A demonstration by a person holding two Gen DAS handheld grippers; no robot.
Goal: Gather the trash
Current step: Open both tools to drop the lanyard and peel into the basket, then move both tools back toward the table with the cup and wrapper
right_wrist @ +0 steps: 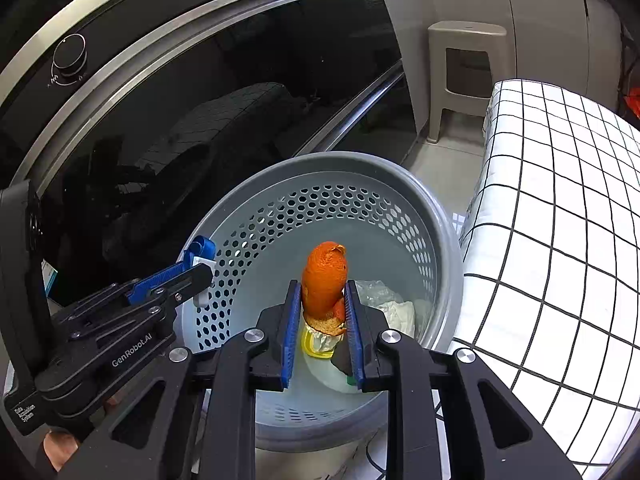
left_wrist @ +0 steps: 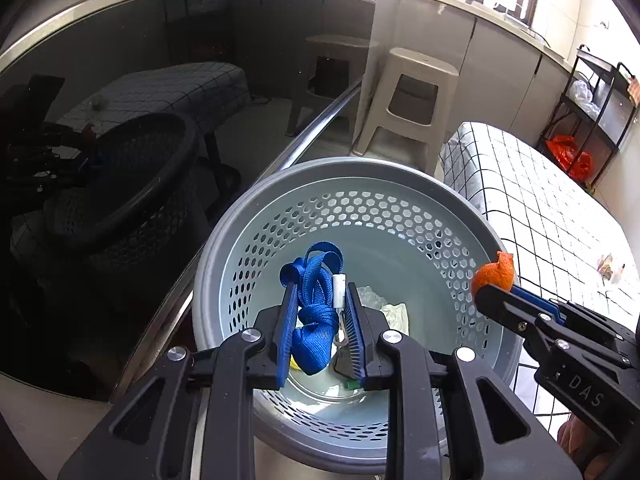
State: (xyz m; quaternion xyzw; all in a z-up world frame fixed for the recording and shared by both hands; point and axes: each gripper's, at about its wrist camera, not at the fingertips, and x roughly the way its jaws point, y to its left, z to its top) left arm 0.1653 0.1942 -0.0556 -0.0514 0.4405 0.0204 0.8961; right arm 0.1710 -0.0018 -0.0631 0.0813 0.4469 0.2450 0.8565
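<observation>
Two grippers hang over the gray basket. Left gripper has its jaws squeezed on a blue strap. Right gripper has its jaws squeezed on an orange peel. White crumpled trash lies at the bottom, partly hidden.
</observation>
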